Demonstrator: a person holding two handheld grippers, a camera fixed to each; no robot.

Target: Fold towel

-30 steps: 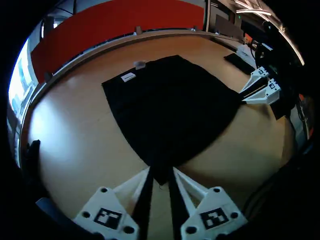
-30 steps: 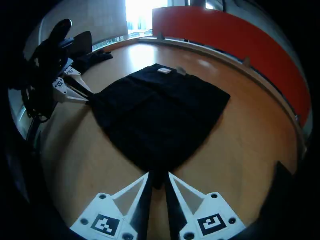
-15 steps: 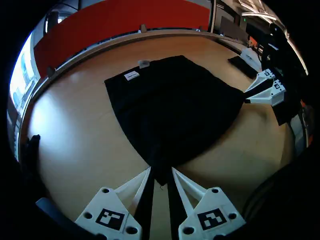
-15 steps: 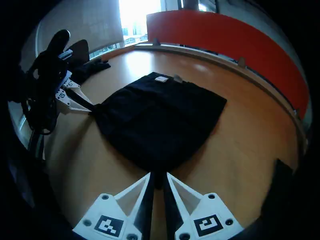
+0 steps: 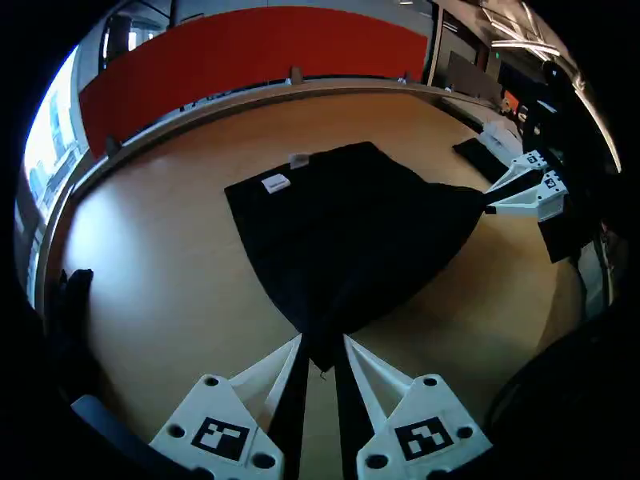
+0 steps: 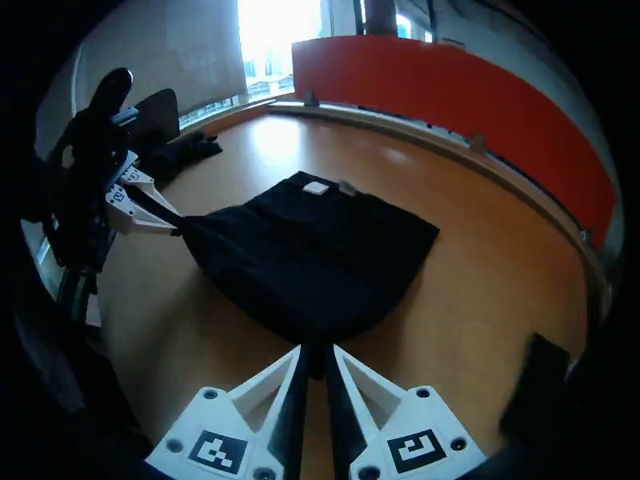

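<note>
The towel has lifted higher off the table; left gripper and right gripper each clamp a corner, mid-fold; the next move should carry both to the towel's far edge.

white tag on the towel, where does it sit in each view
Left gripper view: the tag lies left of centre in the upper half, at the far left corner of the towel.
Right gripper view: the tag lies near the centre, on the towel's far edge.
Shared landmark: the red panel beyond the table, across the top there and at upper right here.
</note>
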